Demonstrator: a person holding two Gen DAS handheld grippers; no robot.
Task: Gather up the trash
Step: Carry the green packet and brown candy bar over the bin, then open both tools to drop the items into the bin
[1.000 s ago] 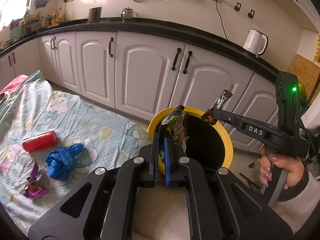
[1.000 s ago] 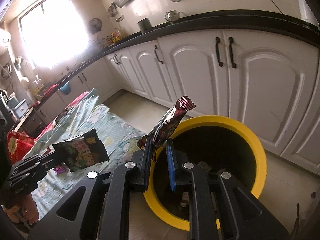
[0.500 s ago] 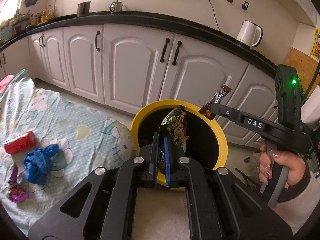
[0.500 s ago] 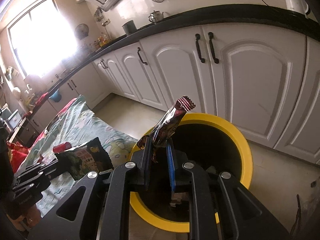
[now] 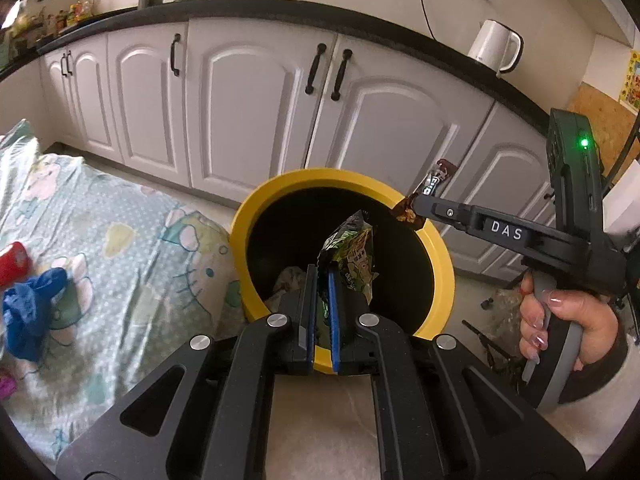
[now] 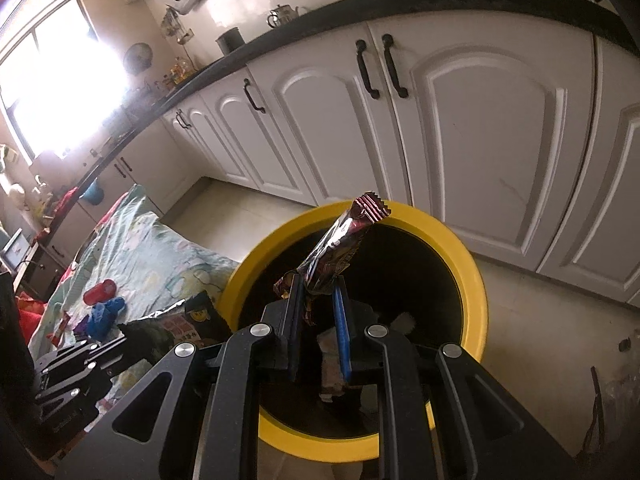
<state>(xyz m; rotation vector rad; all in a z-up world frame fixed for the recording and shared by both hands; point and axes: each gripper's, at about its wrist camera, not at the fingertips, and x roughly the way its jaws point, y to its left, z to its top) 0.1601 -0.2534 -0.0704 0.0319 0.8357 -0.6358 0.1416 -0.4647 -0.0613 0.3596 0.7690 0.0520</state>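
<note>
My left gripper (image 5: 322,276) is shut on a green snack bag (image 5: 354,254) and holds it over the mouth of the yellow-rimmed black bin (image 5: 240,236). My right gripper (image 6: 318,286) is shut on a dark red candy wrapper (image 6: 340,240) and holds it above the bin (image 6: 478,304). The right gripper (image 5: 414,202) with the wrapper (image 5: 436,176) also shows in the left wrist view, over the bin's far right rim. The left gripper's snack bag (image 6: 184,322) shows at the bin's left rim in the right wrist view. Some trash lies inside the bin.
A patterned sheet (image 5: 132,240) lies on the floor left of the bin, with a red can (image 5: 14,258), a blue bag (image 5: 30,304) and a purple wrapper (image 5: 5,385) on it. White cabinets (image 5: 260,108) stand close behind the bin. A kettle (image 5: 494,46) is on the counter.
Both grippers have moved closer to the bin and lower over its opening, each still holding its piece of trash. The sheet has slid left in view.
</note>
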